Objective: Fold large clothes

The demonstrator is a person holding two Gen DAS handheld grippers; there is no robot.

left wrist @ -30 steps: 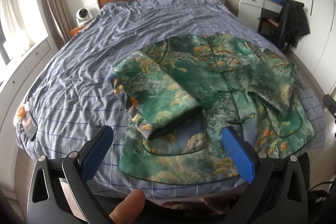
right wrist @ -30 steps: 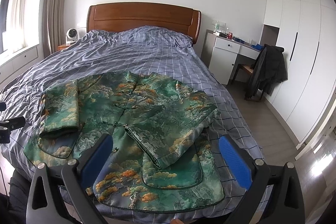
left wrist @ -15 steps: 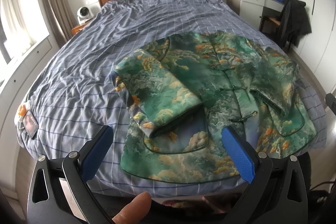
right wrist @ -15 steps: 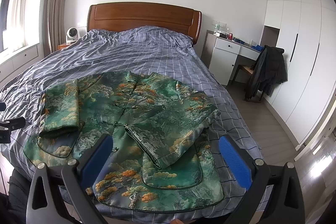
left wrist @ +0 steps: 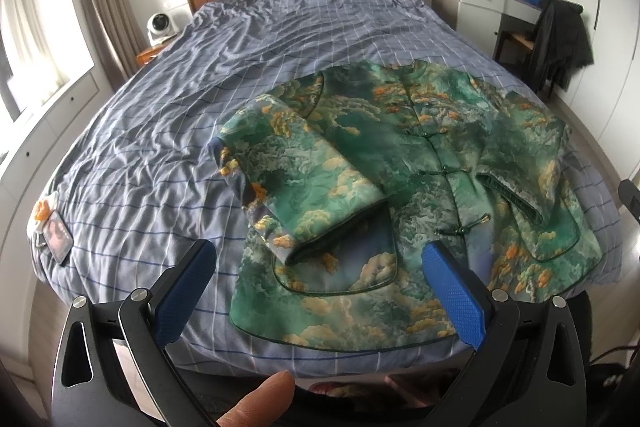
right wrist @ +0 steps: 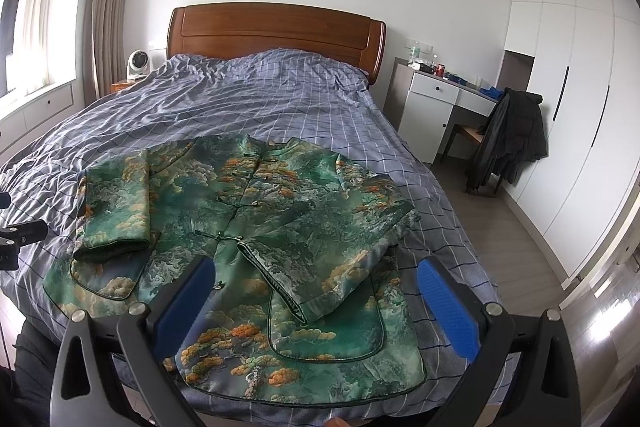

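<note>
A green patterned jacket (left wrist: 404,163) with orange clouds lies face up at the foot of the bed, buttoned, with both sleeves folded in over its front. It also shows in the right wrist view (right wrist: 256,227). My left gripper (left wrist: 320,287) is open and empty, held above the jacket's lower left hem. My right gripper (right wrist: 316,303) is open and empty, held above the jacket's lower right hem, near the folded right sleeve (right wrist: 320,267).
The bed (left wrist: 200,75) has a blue checked cover and a wooden headboard (right wrist: 276,31). A small dark item with an orange charm (left wrist: 54,231) lies at the bed's left edge. A white desk (right wrist: 436,99) and a chair with a black coat (right wrist: 508,139) stand to the right.
Both grippers have drifted slightly; the jacket sits a little lower and nearer in the left wrist view. The jacket has not moved and both grippers stay open.
</note>
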